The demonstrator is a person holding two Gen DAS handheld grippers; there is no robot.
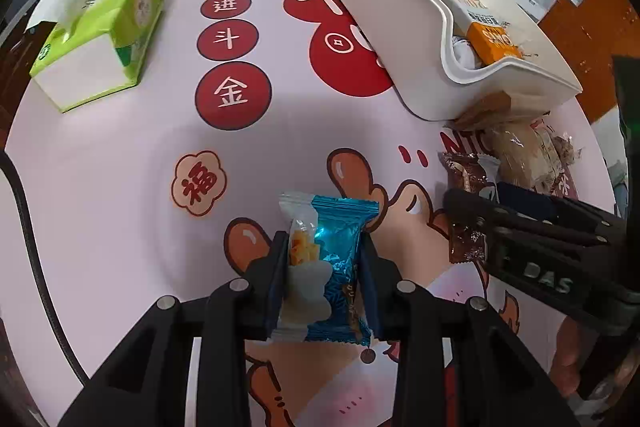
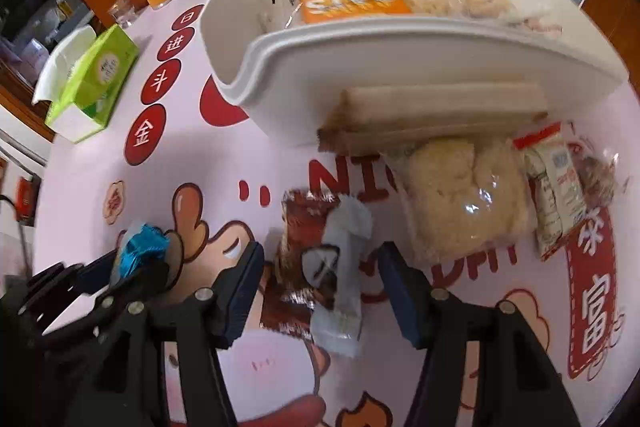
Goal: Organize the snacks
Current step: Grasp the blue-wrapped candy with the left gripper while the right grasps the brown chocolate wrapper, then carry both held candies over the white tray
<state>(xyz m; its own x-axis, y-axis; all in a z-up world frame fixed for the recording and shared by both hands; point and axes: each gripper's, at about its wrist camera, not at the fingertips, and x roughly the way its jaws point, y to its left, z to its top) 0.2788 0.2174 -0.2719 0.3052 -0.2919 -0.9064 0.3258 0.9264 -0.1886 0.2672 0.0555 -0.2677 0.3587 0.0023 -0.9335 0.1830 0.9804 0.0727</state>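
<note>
Blue snack packet (image 1: 336,259), printed pink tablecloth (image 1: 120,155) (cartoon figures)

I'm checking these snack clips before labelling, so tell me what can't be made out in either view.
- Left wrist view: the rest of the white bin contents, hidden by its wall behind the orange oats box.
- Left wrist view: the brown snack packet, partly covered by the right gripper.
- Right wrist view: the blue snack packet, blurred, mostly hidden by the left gripper fingers.

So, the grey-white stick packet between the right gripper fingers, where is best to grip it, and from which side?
Grip the grey-white stick packet across its narrow middle, coming from above. It lies long and slim, partly over the brown wrapper, pointing away from the right gripper, whose open jaws already straddle its width.
</note>
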